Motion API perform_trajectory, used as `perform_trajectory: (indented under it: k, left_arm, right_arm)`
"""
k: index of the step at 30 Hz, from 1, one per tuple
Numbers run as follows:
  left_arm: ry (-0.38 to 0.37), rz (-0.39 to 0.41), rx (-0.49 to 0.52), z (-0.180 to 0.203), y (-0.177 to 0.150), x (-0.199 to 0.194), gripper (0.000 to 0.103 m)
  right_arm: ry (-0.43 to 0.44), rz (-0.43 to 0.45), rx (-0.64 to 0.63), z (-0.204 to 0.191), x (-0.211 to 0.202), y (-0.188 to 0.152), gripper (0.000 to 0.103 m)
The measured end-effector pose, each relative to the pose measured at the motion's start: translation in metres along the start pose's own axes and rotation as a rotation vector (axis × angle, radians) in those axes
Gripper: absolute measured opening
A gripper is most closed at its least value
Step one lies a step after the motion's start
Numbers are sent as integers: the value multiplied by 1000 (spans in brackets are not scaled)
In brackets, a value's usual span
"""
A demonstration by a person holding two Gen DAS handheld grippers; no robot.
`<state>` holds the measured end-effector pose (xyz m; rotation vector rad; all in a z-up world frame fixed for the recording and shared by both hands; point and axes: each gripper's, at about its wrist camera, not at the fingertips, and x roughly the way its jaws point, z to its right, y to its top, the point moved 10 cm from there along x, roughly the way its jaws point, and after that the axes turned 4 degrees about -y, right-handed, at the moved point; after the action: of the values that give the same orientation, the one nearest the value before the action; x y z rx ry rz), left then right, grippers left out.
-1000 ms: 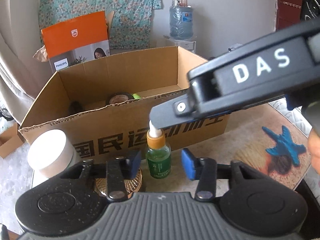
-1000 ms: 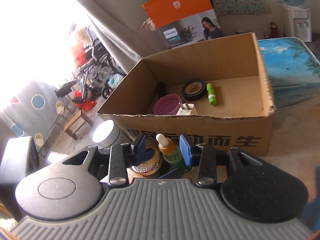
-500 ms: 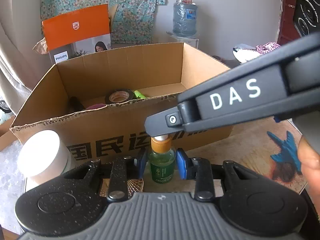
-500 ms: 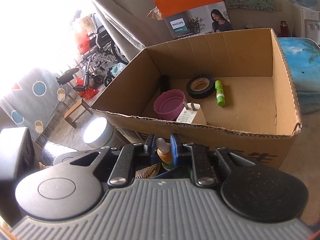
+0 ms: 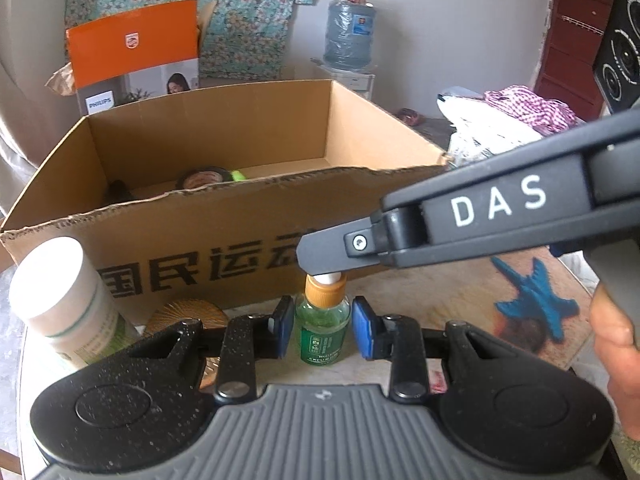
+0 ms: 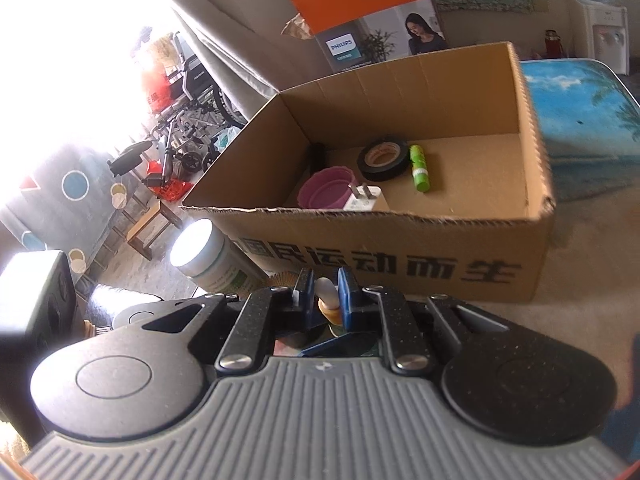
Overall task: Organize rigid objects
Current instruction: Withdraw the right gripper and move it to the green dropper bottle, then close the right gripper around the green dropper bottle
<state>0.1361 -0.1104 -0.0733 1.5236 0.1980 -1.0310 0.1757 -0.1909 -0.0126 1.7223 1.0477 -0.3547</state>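
Dropper bottle (image 5: 322,326), small, green, upright on the table against the cardboard box (image 5: 224,240).
Likely light, rigid, slick glass; narrow top. Right gripper (image 6: 324,294) clamps its white bulb; left gripper (image 5: 322,332) hugs the body, contact unclear.
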Motion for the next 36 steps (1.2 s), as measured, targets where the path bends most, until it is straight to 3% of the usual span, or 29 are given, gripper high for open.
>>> perform_trajectory:
  k: [11, 18, 22, 24, 31, 36]
  left_arm:
    - [-60, -12, 19, 25, -8, -4, 33]
    - [-49, 7, 45, 30, -11, -8, 34]
    - [-31, 30, 72, 31, -10, -12, 46]
    - [-24, 35, 90, 31, -12, -12, 47]
    - [-7, 20, 168, 38, -21, 3, 49]
    - [19, 3, 198, 37, -27, 17, 47]
  right_arm:
    - [-28, 10, 54, 17, -24, -17, 14]
    - [-28, 22, 75, 22, -31, -22, 14]
    - [-24, 32, 69, 22, -34, -19, 15]
    - [-30, 43, 66, 23, -37, -16, 16]
    - [-49, 42, 54, 27, -42, -16, 30]
    - [-50, 11, 30, 23, -34, -22, 31]
